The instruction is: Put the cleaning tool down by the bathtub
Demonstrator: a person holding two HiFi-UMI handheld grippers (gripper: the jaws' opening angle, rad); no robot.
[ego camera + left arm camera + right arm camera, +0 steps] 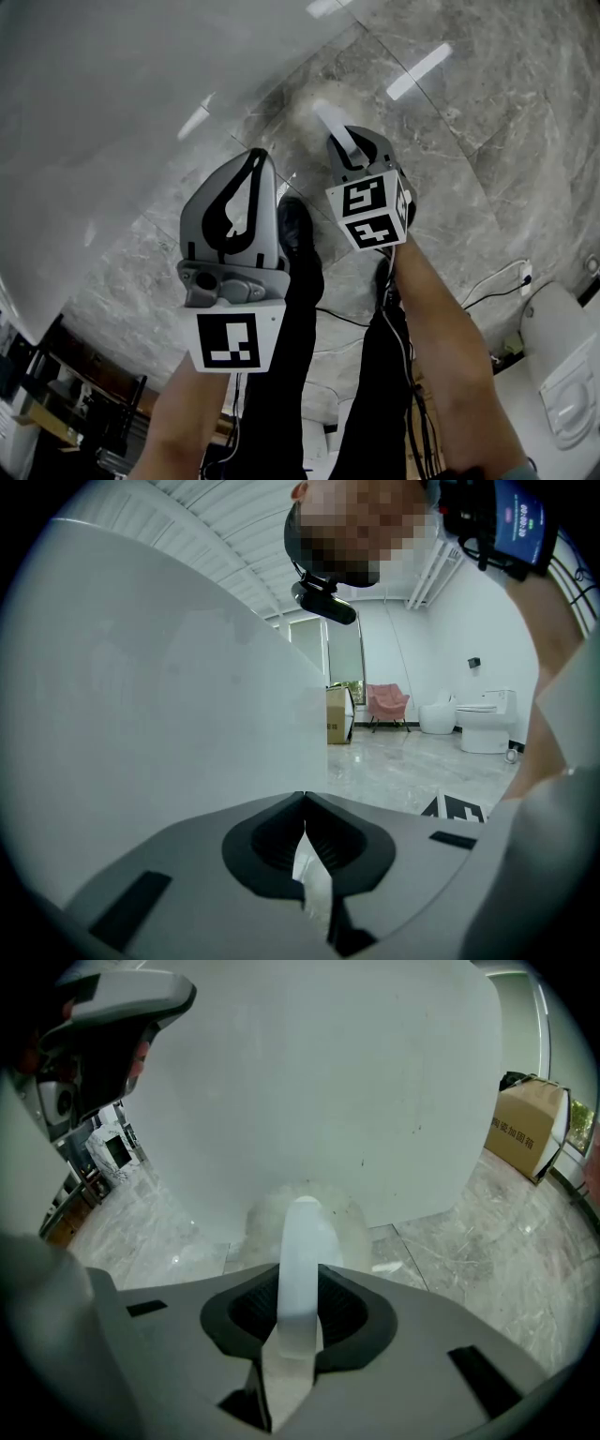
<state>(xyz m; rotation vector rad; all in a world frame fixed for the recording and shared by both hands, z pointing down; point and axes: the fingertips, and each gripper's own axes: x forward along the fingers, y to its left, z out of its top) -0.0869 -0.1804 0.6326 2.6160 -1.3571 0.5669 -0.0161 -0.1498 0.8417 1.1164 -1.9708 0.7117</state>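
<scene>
Handle of the cleaning tool (302,1232) clamped between the right tongs (300,1283) and held out low, so that its fuzzy round head points at twelve o'clock, near the marble floor (487,1241) and close against the bathtub (309,1082) wall — likely lined up for the set-down. Left tongs (305,799) pinched together on nothing, kept off at eight o'clock of the right pair — out of the way.

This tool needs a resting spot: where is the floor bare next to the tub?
Bare grey marble floor runs along the white bathtub, beyond the white-handled cleaning tool. Crowded: black and white cables and white toilet, right of the person's legs.
</scene>
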